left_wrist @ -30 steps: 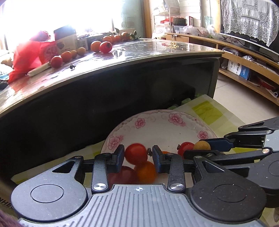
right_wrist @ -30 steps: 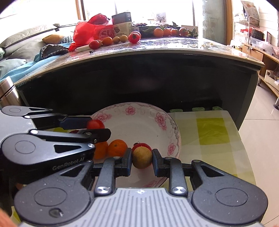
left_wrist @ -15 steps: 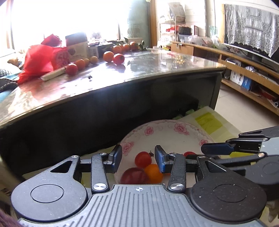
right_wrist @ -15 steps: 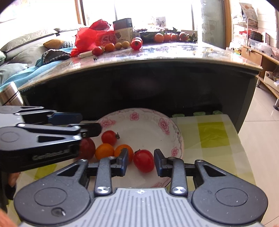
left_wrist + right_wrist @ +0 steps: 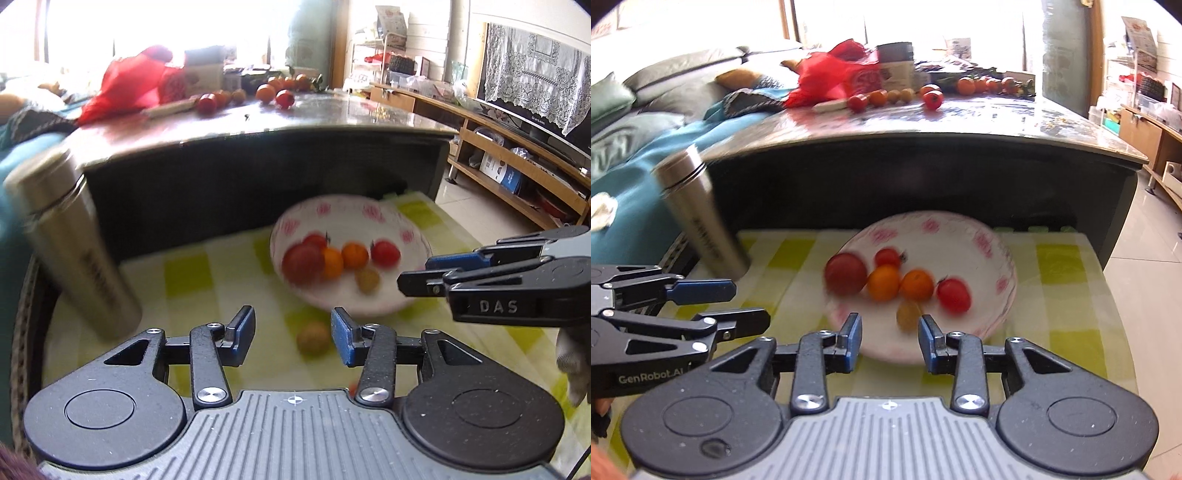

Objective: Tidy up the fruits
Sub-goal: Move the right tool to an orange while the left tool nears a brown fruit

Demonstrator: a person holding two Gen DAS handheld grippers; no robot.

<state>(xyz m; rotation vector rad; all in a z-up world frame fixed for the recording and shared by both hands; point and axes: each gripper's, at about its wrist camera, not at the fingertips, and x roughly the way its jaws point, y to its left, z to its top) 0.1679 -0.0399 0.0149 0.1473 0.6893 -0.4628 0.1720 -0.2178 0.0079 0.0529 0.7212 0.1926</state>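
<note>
Flanking bowl (image 5: 1004, 288) — steel flask (image 5: 701, 218), fruit-strewn table (image 5: 960, 118)

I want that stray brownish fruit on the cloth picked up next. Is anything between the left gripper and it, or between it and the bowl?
Nothing visible is. The brownish fruit lies alone on the checked cloth just ahead of the open left gripper, toward its right finger. Only bare cloth separates it from the bowl.

A steel flask (image 5: 701, 218) stands on the yellow-checked cloth (image 5: 1063, 295). A red plastic bag (image 5: 831, 74) lies on the glossy dark surface (image 5: 997, 118).
</note>
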